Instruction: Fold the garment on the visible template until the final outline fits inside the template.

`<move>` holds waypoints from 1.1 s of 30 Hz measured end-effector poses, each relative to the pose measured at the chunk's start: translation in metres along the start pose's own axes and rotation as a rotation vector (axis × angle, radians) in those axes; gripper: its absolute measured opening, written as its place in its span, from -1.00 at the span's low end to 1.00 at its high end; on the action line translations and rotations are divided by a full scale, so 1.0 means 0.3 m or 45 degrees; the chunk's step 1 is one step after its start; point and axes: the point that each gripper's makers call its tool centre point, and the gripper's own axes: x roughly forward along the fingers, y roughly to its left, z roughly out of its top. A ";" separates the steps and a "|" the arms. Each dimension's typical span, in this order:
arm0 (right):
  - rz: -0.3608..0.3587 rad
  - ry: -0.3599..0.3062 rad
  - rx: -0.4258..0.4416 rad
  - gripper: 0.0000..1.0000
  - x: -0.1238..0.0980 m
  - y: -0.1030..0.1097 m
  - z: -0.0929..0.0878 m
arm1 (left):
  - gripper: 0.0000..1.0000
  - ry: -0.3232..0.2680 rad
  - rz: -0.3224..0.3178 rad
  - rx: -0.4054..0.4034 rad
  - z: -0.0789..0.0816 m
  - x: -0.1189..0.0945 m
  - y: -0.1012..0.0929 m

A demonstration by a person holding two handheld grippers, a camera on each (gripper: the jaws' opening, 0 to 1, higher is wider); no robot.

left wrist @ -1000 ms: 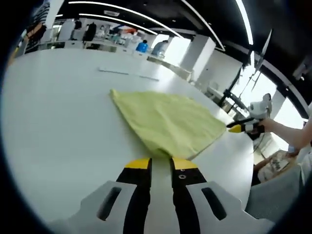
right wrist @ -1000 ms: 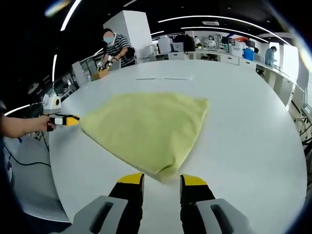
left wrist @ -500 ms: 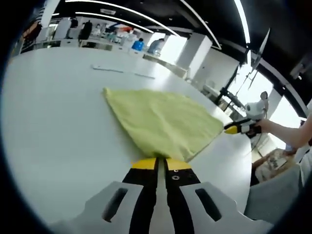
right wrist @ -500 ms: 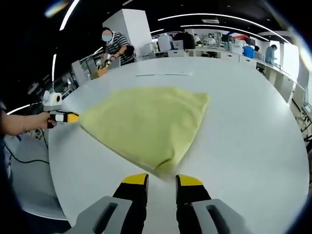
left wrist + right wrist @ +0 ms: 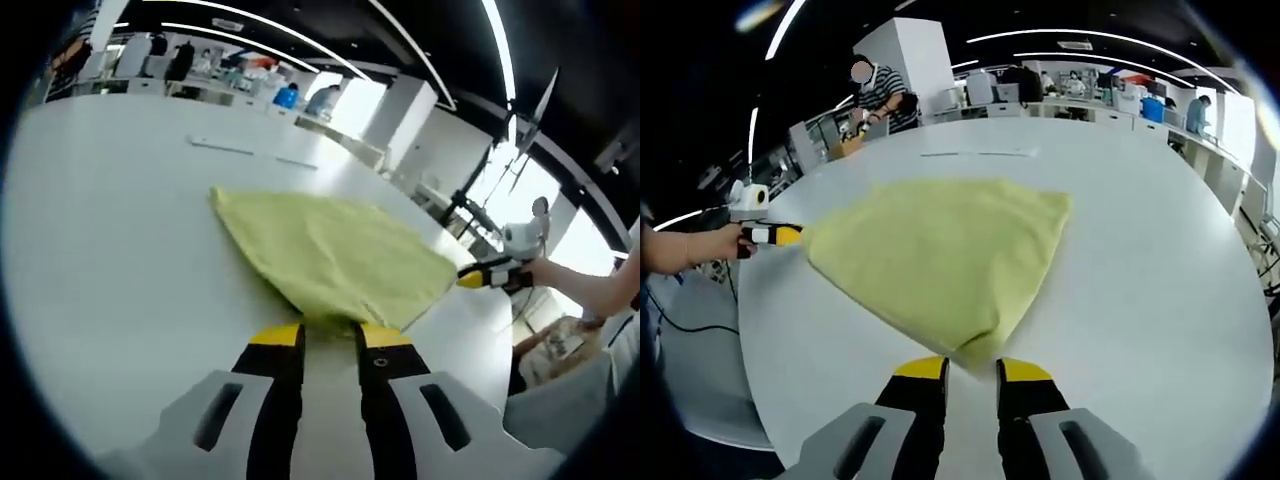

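A yellow garment (image 5: 330, 255) lies folded and flat on the white table (image 5: 110, 260). The left gripper (image 5: 330, 335) is open, and the garment's near corner reaches just between its yellow fingertips. In the right gripper view the garment (image 5: 940, 250) spreads ahead, and its near corner dips between the fingertips of the right gripper (image 5: 973, 368), whose jaws stand narrowly apart. From the right side of the left gripper view, the right gripper (image 5: 480, 277) touches the garment's far right corner. The left gripper (image 5: 780, 235) meets the garment's left corner in the right gripper view.
Thin pale strips (image 5: 250, 153) lie on the table beyond the garment, and the strips (image 5: 975, 154) appear in the right gripper view too. The table edge (image 5: 750, 330) runs close by on the left. A person (image 5: 885, 95) stands at a bench behind.
The left jaws, almost shut half a second ago, have spread and now flank the garment's corner. The right jaws have narrowed steadily and moved up to the corner.
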 end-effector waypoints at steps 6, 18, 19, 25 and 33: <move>-0.010 0.002 -0.007 -0.79 0.003 -0.007 0.002 | -0.90 0.017 -0.007 0.082 0.010 0.026 -0.019; -0.005 -0.001 -0.006 -0.97 0.006 -0.009 0.000 | -1.00 0.055 0.003 0.154 0.011 0.012 -0.005; -0.004 -0.004 -0.006 -0.97 0.005 -0.009 0.001 | -1.00 0.056 0.006 0.155 0.011 0.012 -0.005; 0.000 -0.026 -0.028 -1.00 0.001 -0.010 0.010 | -1.00 0.073 0.011 0.169 0.008 0.009 -0.002; 0.009 -0.042 -0.053 -1.00 -0.009 -0.010 0.019 | -1.00 0.090 0.025 0.188 0.008 -0.007 0.007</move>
